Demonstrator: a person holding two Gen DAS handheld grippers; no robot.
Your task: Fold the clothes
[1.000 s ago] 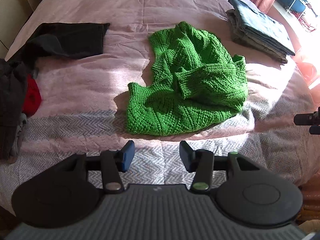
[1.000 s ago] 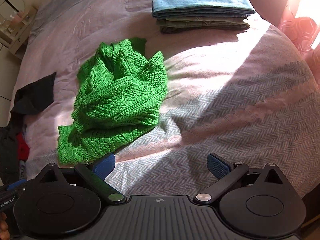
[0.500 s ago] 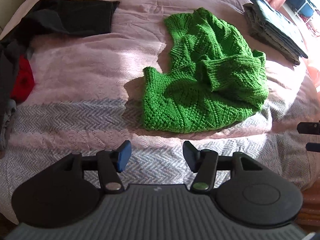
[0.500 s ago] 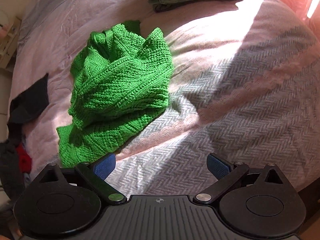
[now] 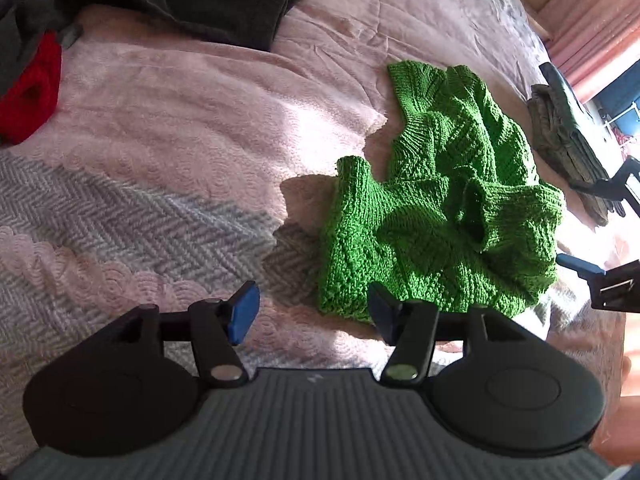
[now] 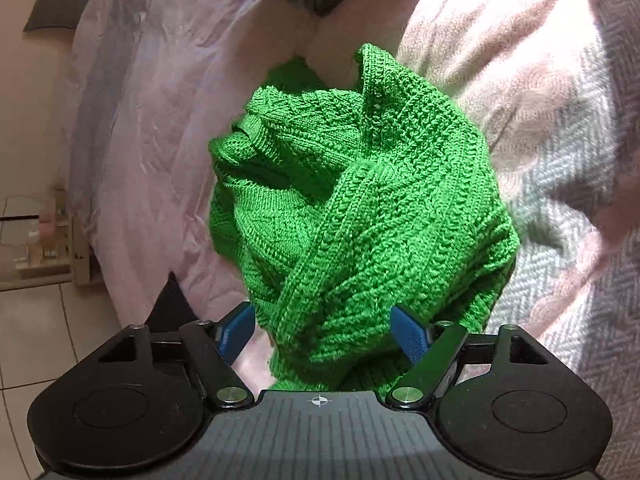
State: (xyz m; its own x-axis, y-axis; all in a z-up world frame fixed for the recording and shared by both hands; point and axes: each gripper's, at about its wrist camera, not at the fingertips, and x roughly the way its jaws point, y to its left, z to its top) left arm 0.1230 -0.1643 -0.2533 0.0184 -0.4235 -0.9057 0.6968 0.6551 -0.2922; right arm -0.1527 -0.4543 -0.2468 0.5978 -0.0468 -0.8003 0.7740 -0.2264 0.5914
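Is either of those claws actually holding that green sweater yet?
Not yet. The right gripper is closing around the green sweater's near edge; the left gripper is opening, empty.

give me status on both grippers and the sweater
Left gripper opening, nothing between jaws. Right gripper closing around green sweater, crumpled on bed. Nothing in the way.

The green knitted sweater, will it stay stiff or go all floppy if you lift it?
Probably floppy: the green knitted sweater already lies crumpled in soft folds on the bed. Its chunky knit should grip well and looks fairly heavy, so loose parts would likely dangle.
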